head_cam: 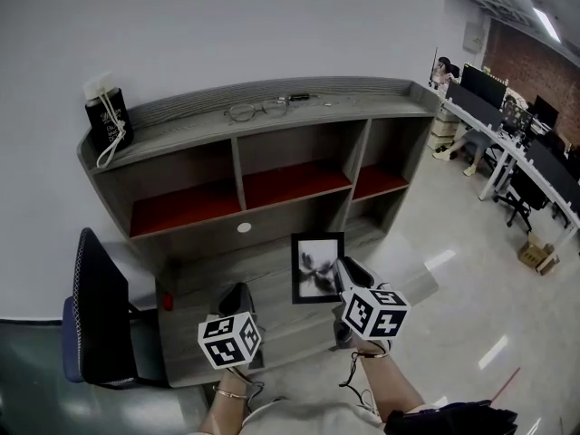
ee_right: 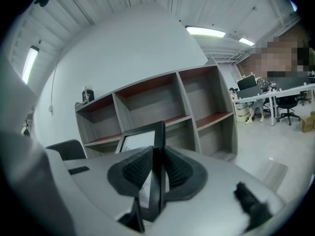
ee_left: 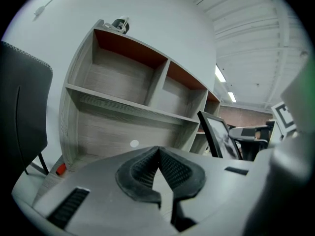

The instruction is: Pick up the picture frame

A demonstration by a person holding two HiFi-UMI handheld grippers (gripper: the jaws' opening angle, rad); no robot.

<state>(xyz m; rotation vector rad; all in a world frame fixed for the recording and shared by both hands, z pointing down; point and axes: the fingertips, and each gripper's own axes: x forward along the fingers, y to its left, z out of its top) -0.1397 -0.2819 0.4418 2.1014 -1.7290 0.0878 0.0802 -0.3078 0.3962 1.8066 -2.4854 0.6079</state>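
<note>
A black picture frame (head_cam: 317,267) with a grey print stands upright in the air in front of the low shelf unit. My right gripper (head_cam: 344,275) is shut on its right edge; in the right gripper view the frame (ee_right: 147,141) sits edge-on between the two ribbed pads (ee_right: 135,173). The left gripper (head_cam: 237,295) hangs to the left of the frame, apart from it, its jaws shut with nothing between them. From the left gripper view the frame (ee_left: 215,133) shows at the right, and the gripper (ee_left: 158,154) points at the shelf's lower back panel.
The grey shelf unit (head_cam: 181,139) has red compartment floors; glasses (head_cam: 256,110) and a dark bottle with a white cord (head_cam: 107,120) lie on its top. A blue chair (head_cam: 95,315) stands at the left. Desks with monitors (head_cam: 507,125) and a seated person fill the right background.
</note>
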